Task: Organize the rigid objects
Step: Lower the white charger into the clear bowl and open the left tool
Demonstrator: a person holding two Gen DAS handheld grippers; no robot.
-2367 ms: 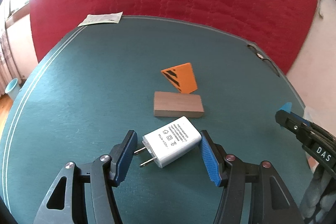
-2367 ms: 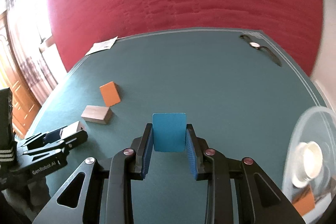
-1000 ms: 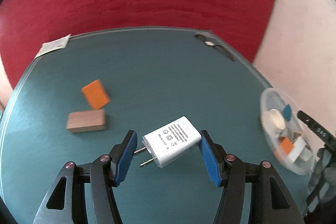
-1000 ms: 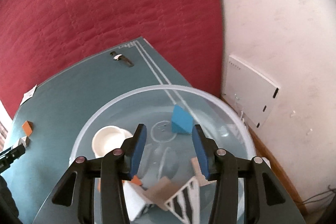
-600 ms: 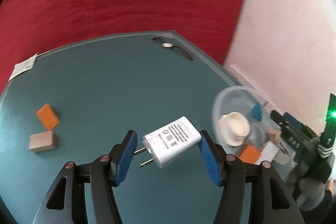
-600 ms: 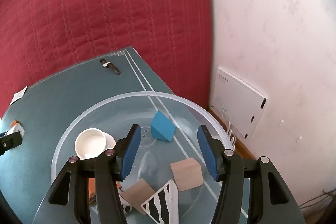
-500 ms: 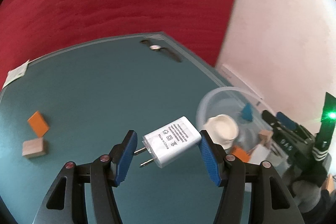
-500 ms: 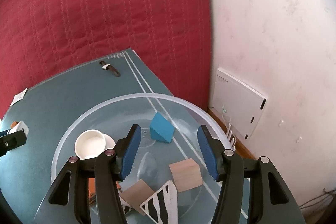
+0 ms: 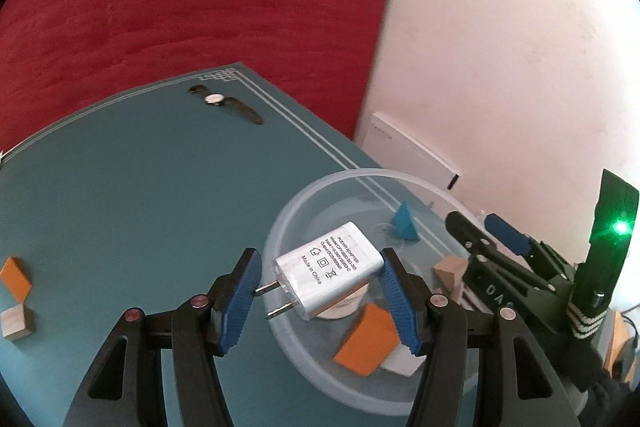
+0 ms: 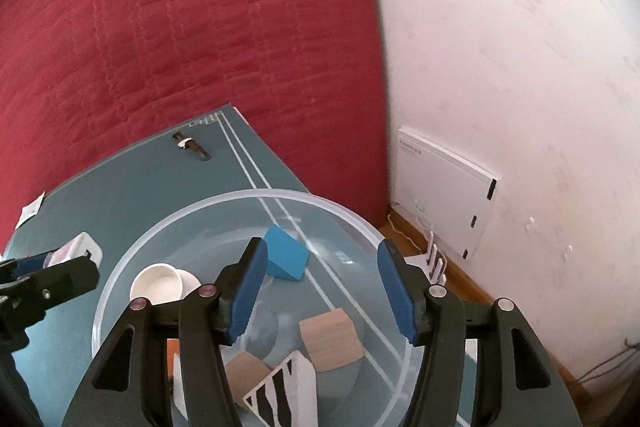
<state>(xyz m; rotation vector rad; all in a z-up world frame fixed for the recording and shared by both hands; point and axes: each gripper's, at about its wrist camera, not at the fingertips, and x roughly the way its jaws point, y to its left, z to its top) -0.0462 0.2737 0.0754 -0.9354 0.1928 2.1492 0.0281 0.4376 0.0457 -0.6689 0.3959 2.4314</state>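
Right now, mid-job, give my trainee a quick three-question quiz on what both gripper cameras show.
1. True or false: the left gripper holds a white charger.
2. Which block lies nearest the far wall of the clear bowl? A) blue wedge B) plain wooden cube C) striped block
3. How many blocks remain on the table, left of the bowl?

Key: 1 true; 2 A; 3 two, the orange block and the wooden block.

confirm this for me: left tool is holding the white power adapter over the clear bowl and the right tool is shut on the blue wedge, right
Not quite. The right tool is open and empty; the blue wedge lies in the clear bowl, as the right wrist view shows. The left tool does hold the white power adapter over the bowl.
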